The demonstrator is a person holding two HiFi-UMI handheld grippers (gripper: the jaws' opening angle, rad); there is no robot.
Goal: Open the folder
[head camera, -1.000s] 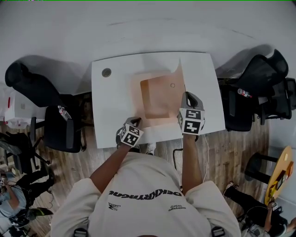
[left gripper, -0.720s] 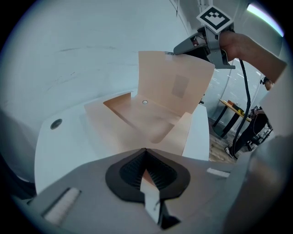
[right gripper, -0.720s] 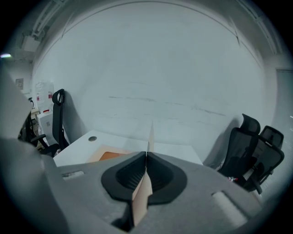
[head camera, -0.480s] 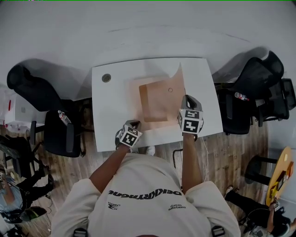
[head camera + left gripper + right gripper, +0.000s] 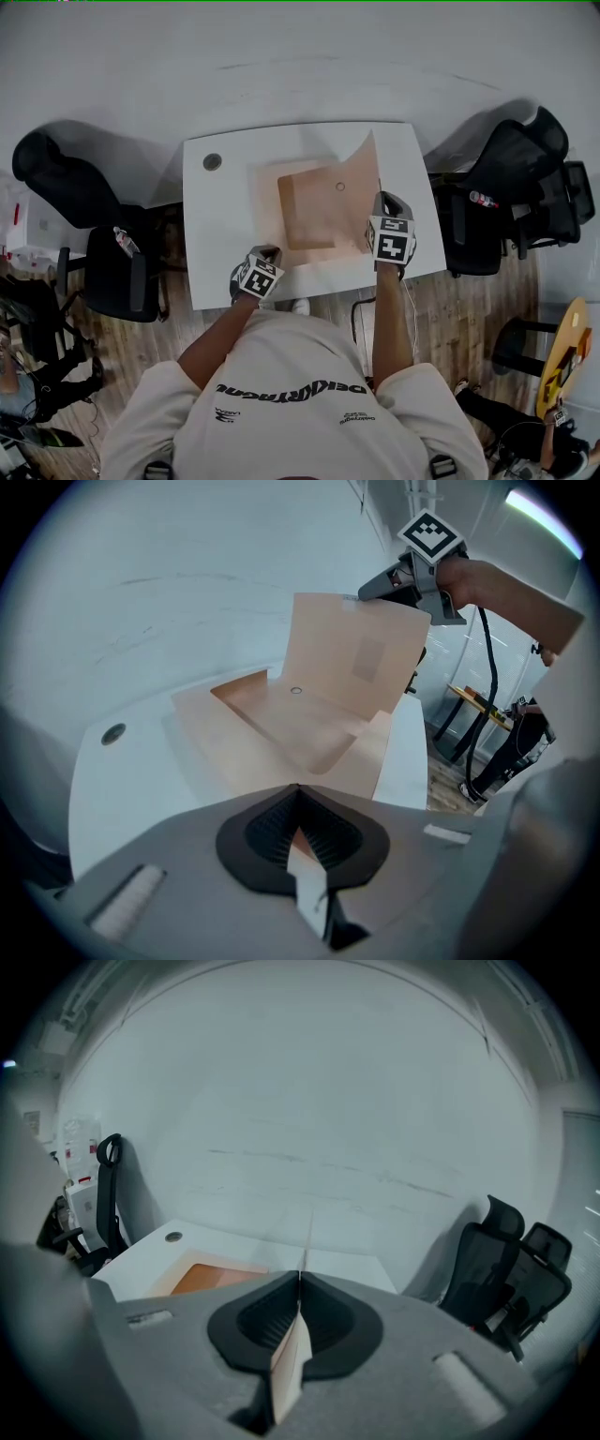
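Observation:
A tan paper folder (image 5: 309,220) lies on the white table (image 5: 225,234) with its cover (image 5: 361,183) lifted and leaning to the right. My right gripper (image 5: 380,202) is shut on the cover's near right edge; in the right gripper view the sheet (image 5: 304,1241) runs edge-on out of the jaws (image 5: 299,1283). My left gripper (image 5: 272,253) is shut on the near edge of the folder's lower sheet (image 5: 281,733), which shows between its jaws (image 5: 298,799). The left gripper view also shows the raised cover (image 5: 356,658) and the right gripper (image 5: 412,569) above it.
A round cable hole (image 5: 213,161) sits in the table's far left corner. Black office chairs stand left (image 5: 66,187) and right (image 5: 525,178) of the table. The near table edge (image 5: 319,281) runs just in front of the person's body, above a wooden floor.
The right gripper has moved a little to the right with the cover, which now leans further right and shows more of its inner face. The left gripper has kept still.

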